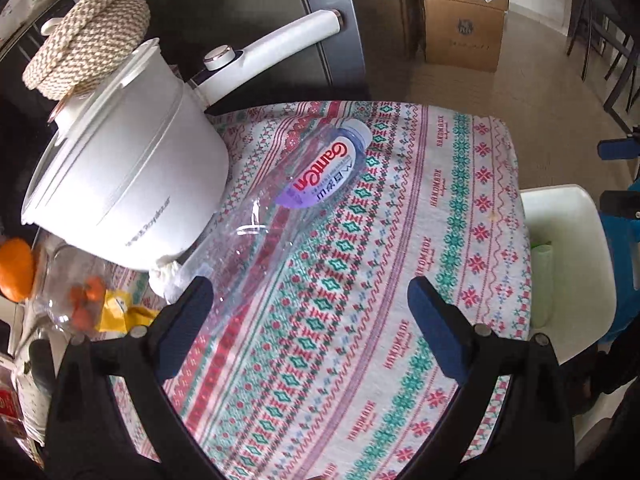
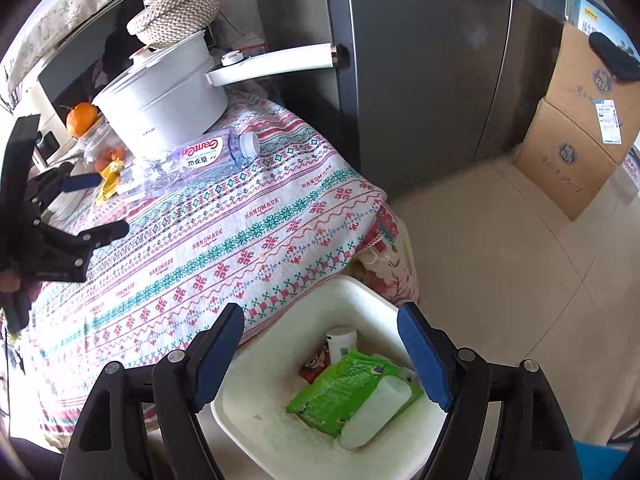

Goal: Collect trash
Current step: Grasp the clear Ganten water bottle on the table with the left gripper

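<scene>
right gripper (image 2: pixel 320 356) empty, spread above bin (image 2: pixel 248 420) | left gripper (image 1: pixel 312 320) wide, facing bottle (image 1: pixel 288 200) beside pot (image 1: pixel 132 184), probably next grab

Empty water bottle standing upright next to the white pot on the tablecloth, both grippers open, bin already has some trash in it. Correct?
Not quite: the water bottle lies on its side, cap pointing away from the white pot, as the right wrist view shows. The rest holds: left gripper and right gripper are open, and the bin has trash in it.
</scene>
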A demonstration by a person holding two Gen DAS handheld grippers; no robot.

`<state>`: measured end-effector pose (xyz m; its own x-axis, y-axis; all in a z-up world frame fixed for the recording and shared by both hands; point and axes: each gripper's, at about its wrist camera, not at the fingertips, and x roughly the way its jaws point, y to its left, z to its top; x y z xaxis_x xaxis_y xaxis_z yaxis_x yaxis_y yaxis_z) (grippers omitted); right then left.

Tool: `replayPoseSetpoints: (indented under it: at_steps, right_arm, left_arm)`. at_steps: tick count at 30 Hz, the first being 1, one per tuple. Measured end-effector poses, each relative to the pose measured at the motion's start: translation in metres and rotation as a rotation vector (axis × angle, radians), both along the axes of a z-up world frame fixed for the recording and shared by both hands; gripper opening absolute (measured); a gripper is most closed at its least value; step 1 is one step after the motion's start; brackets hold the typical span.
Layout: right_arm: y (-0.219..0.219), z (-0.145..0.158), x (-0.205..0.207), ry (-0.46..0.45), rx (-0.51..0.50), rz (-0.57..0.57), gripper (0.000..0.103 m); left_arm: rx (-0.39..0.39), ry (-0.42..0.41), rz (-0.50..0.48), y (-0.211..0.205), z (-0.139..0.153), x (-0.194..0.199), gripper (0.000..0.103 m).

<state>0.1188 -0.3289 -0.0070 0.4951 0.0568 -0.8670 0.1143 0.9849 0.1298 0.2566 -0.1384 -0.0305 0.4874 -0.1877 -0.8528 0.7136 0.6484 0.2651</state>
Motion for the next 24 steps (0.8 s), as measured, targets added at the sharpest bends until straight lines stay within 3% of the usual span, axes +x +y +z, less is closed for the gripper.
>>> replayPoseSetpoints:
  at_steps: [6, 10, 17, 20, 24]
  right_arm:
    - [-0.007, 0.001, 0.018, -0.001, 0.073, -0.020, 0.081]
    - [-0.013, -0.003, 0.022, 0.012, 0.088, -0.047, 0.081]
    - [-0.017, -0.006, 0.023, 0.032, 0.149, -0.075, 0.081]
    - [-0.014, -0.003, 0.022, 0.024, 0.152, -0.073, 0.081]
    - [-0.011, 0.004, 0.018, 0.001, 0.165, -0.073, 0.081]
  left_arm:
    - [0.089, 0.053, -0.041, -0.028, -0.023, 0.060, 0.094]
    - [0.144, 0.117, -0.046, -0.032, -0.041, 0.077, 0.090]
    - [0.169, 0.125, -0.014, -0.032, -0.043, 0.064, 0.088]
    - [0.187, 0.143, -0.004, -0.028, -0.039, 0.044, 0.083]
    - [0.232, 0.167, 0.018, -0.019, -0.036, 0.021, 0.068]
